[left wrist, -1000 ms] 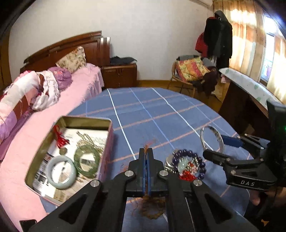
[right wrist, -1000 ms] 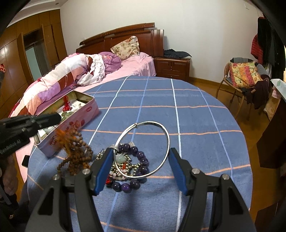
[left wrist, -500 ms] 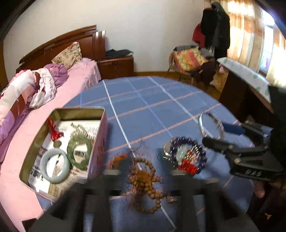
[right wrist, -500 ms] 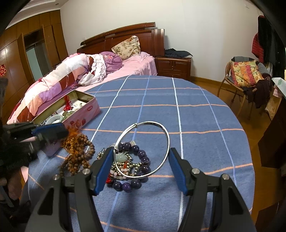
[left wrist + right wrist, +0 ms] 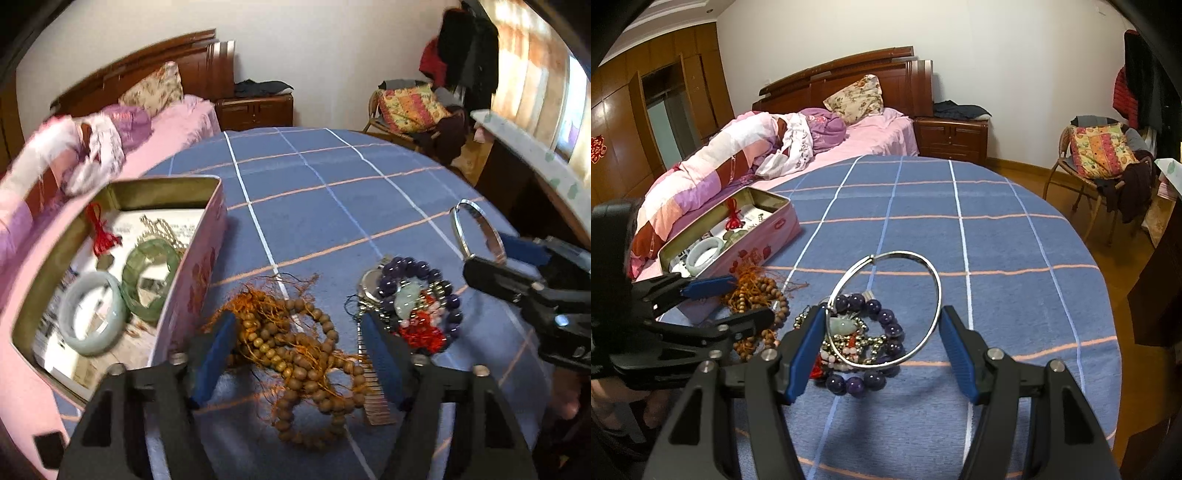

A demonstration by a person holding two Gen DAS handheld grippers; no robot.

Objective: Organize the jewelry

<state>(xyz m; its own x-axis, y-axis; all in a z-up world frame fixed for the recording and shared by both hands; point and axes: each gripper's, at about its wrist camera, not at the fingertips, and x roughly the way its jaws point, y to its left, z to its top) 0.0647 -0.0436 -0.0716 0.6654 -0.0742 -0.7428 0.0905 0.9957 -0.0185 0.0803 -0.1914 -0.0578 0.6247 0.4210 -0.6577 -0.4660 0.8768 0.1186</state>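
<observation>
Left gripper (image 5: 299,354) straddles the wooden bead strand (image 5: 299,350) with orange tassel threads, which lies loose on the blue checked tablecloth (image 5: 332,206); its jaws are closing, beads between them, blue pads not pressing on the beads. Right gripper (image 5: 882,350) is spread wide around the jewelry heap, gripping nothing. In that heap: the purple bead bracelet (image 5: 879,332) with a pale green pendant, and the silver bangle (image 5: 905,306) resting tilted on top, its far edge raised. The heap sits just right of the wooden beads, near table edge. Pink tin (image 5: 199,280) stands open at the left, touching or just beside the tassel threads. Inside it: pale jade bangle (image 5: 90,314) nearest, darker green bangle (image 5: 149,277) beside it, red tassel (image 5: 99,232) farther back.
</observation>
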